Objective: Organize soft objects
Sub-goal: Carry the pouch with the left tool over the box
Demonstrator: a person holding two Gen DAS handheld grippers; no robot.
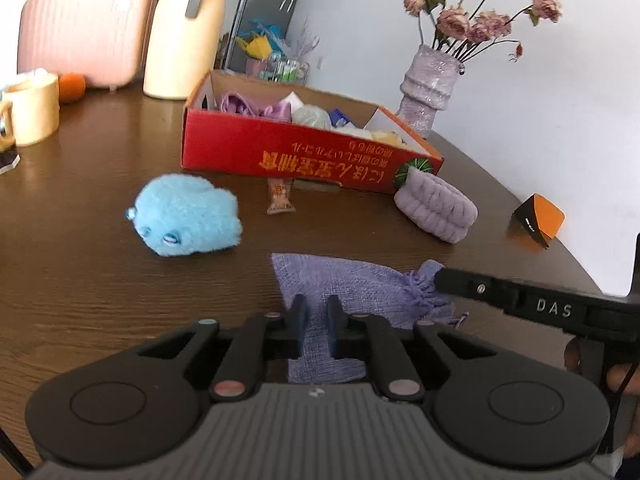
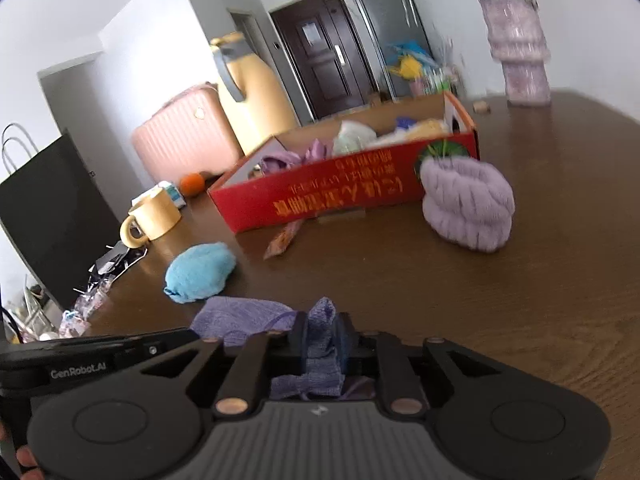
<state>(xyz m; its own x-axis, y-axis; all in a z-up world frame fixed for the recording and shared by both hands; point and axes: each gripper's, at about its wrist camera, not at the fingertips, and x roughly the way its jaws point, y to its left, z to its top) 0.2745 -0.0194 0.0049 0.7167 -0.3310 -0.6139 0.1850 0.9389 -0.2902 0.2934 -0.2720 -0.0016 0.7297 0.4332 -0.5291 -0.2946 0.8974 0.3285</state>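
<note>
- Purple drawstring pouch (image 1: 328,280) lying on the brown table (image 1: 100,280), held at both ends.
- Left hand-held gripper (image 1: 316,320): jaws narrow, pouch fabric between the fingers (image 1: 298,320); pads appear to pinch the cloth near its flat end.
- Right hand-held gripper (image 2: 324,336): jaws nearly together, pinching the gathered, corded neck of the pouch (image 2: 320,332); fabric bunched upright between the pads.
- In the left wrist view, right hand-held gripper (image 1: 440,280) reaching in from the right edge, tip at the frayed neck.
- Blue plush toy (image 1: 188,216) on the table beyond and left of the pouch, apart from it.
- Lilac fluffy band (image 1: 436,212) standing just beside the near right corner of the red cardboard box (image 1: 280,152); touching or not, cannot tell.
- Box open-topped, holding assorted soft items, well beyond both grippers.
- Small snack packet (image 1: 280,198) in front of the box, between toy and band.
</note>
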